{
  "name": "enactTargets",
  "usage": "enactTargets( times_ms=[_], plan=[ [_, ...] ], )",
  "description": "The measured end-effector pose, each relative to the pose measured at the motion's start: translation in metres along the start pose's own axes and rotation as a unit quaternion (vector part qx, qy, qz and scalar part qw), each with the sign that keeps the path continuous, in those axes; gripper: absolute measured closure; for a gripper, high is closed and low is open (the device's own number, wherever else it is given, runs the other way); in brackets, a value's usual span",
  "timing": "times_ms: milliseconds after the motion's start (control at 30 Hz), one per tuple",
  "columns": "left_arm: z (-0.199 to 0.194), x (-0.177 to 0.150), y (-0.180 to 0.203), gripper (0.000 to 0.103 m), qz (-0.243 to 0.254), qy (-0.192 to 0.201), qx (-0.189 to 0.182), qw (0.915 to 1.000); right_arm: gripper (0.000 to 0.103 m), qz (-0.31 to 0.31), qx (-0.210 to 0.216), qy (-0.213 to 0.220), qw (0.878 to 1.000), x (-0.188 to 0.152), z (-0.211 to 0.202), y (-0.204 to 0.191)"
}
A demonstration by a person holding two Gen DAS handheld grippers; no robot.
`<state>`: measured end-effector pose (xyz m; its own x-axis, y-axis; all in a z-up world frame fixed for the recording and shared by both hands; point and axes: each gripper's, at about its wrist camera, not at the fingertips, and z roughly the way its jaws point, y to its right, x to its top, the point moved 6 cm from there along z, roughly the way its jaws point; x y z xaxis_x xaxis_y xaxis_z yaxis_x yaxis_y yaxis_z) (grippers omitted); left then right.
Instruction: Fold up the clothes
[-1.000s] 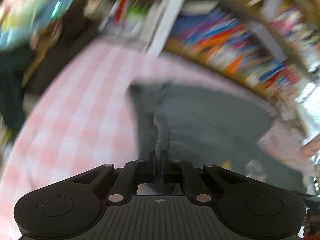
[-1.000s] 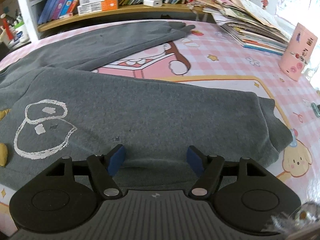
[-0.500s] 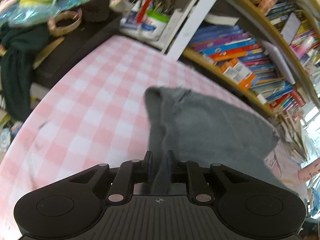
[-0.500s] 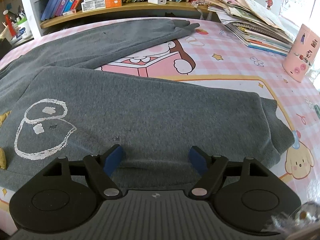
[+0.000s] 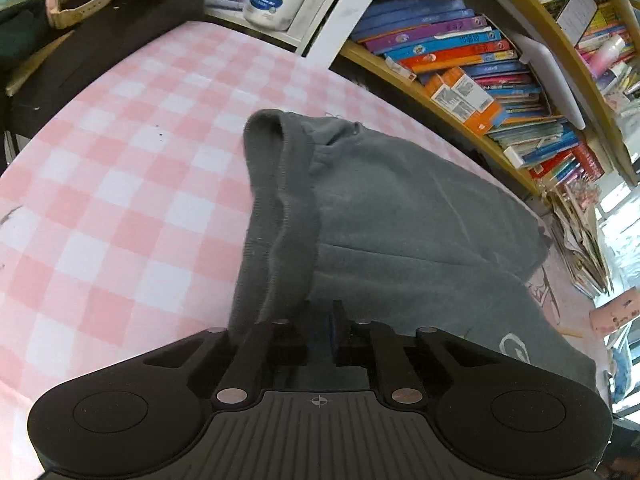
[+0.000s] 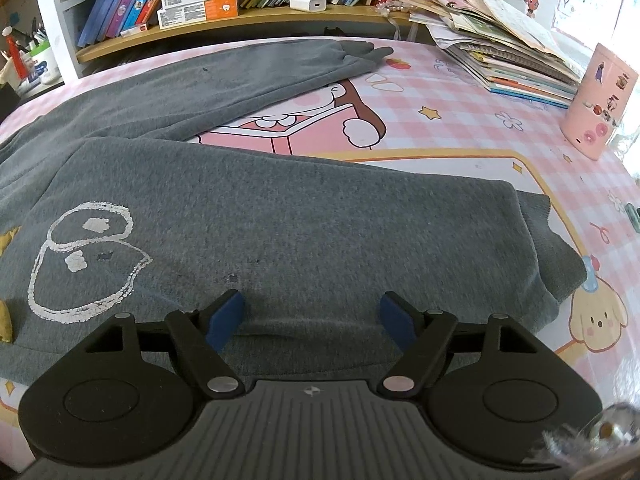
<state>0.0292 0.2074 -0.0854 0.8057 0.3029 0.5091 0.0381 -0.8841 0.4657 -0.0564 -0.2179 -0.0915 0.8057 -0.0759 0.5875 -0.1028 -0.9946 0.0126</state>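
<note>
Left gripper (image 5: 320, 314) is clenched on the grey sweatpants (image 5: 400, 220): the fingers are nearly together with a fold of the waistband (image 5: 276, 200) pinched between them, and that ribbed band rises from the jaws and arcs over toward the far edge of the table (image 5: 100, 200). The cloth under it is pink-and-white check, bare on the table's left side. Right gripper (image 6: 312, 316) is released, blue finger pads (image 6: 226, 316) spread wide, sitting over the near leg of the sweatpants (image 6: 280, 220) close to the table's near edge; can't tell if the pads touch the fabric. The pants lie spread across the middle of the table, one leg running toward the right edge with its cuff (image 6: 552, 256) draped near a puppy print (image 6: 600, 320), the other leg angled toward the far edge, ending just short of the bookshelf (image 6: 240, 20). A white outline print (image 6: 84, 264) sits on the near leg, left of the right gripper. Between the two legs the tablecloth's cartoon graphic (image 6: 312, 128) shows. Pink cup (image 6: 596, 104) stands near the far right corner, just beside a stack of magazines (image 6: 512, 60). Books (image 5: 460, 52) fill the shelf along the far edge; a white tub (image 5: 276, 0) sits past the far left corner.
</note>
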Motion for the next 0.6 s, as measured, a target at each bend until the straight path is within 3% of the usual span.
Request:
enactTargets(
  times_ms=[167, 233, 300, 333, 467, 600],
  plan=[
    [-0.001, -0.002, 0.002, 0.093, 0.009, -0.002, 0.006, 0.9999, 0.035, 0.070, -0.015, 0.033, 0.997, 0.008, -0.013, 0.035],
    [0.000, -0.002, 0.003, 0.093, 0.009, -0.001, 0.012, 0.9999, 0.046, 0.100, -0.032, 0.031, 0.994, 0.009, -0.011, 0.055],
    [-0.001, -0.003, 0.004, 0.093, 0.009, 0.001, 0.017, 0.9998, 0.070, 0.116, -0.055, 0.008, 0.992, 0.006, -0.006, 0.076],
    [-0.001, -0.004, 0.004, 0.093, 0.008, 0.002, 0.020, 0.9998, 0.074, 0.118, -0.064, -0.002, 0.991, 0.002, -0.005, 0.085],
    [-0.003, -0.006, 0.008, 0.093, 0.006, 0.004, 0.032, 0.9994, 0.074, 0.091, -0.066, -0.012, 0.994, -0.010, -0.011, 0.108],
    [-0.003, -0.007, 0.013, 0.093, 0.008, 0.007, 0.054, 0.9985, 0.072, 0.077, -0.069, -0.009, 0.995, -0.010, -0.013, 0.106]
  ],
)
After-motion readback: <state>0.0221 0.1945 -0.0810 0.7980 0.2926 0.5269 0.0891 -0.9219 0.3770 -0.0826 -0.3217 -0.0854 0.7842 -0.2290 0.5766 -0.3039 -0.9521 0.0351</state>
